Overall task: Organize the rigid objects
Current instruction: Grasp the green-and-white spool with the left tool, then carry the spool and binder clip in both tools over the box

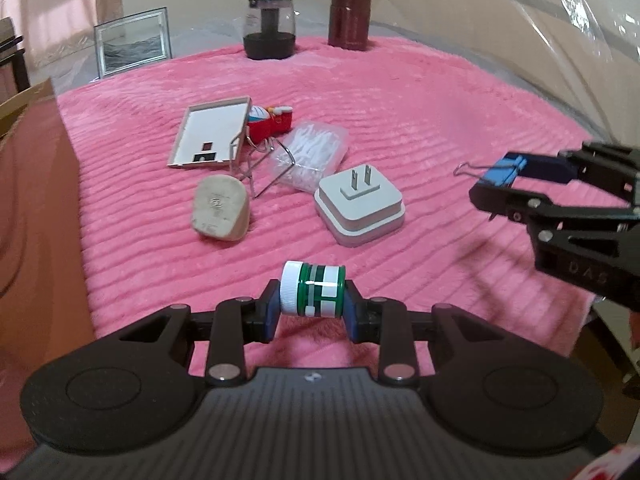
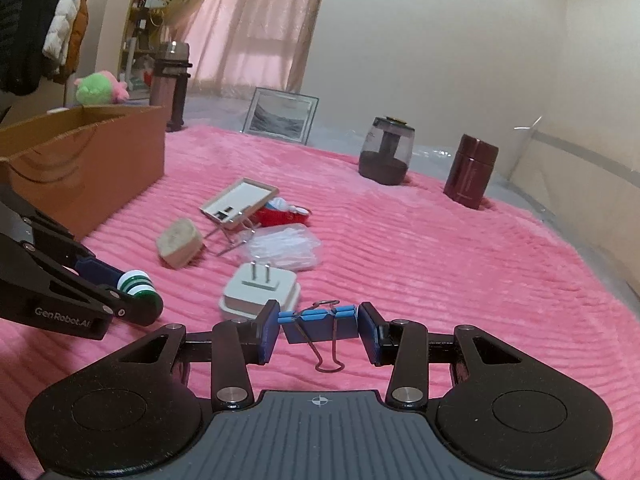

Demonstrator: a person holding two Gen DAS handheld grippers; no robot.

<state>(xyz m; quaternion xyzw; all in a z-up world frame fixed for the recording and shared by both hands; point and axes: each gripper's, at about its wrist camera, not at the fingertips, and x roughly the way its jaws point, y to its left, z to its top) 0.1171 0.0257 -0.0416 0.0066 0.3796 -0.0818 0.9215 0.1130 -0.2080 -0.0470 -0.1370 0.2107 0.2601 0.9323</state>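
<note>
My left gripper [image 1: 312, 312] is shut on a small green and white jar [image 1: 313, 295] held sideways above the pink blanket [image 1: 420, 128]; it also shows in the right wrist view [image 2: 138, 282]. My right gripper [image 2: 318, 330] is shut on a blue binder clip [image 2: 320, 326], seen from the left wrist view too [image 1: 506, 170]. On the blanket lie a white plug adapter [image 1: 360, 208], a beige plug [image 1: 220, 212], a bag of white sticks [image 1: 308, 156], a small frame on a wire stand [image 1: 210, 134] and a red toy [image 1: 270, 122].
A cardboard box [image 2: 80, 164] stands at the left edge of the blanket. At the back are a dark glass pot [image 1: 270, 28], a maroon canister [image 1: 350, 18] and a leaning picture frame [image 1: 132, 42]. A thermos [image 2: 170, 84] stands beyond the box.
</note>
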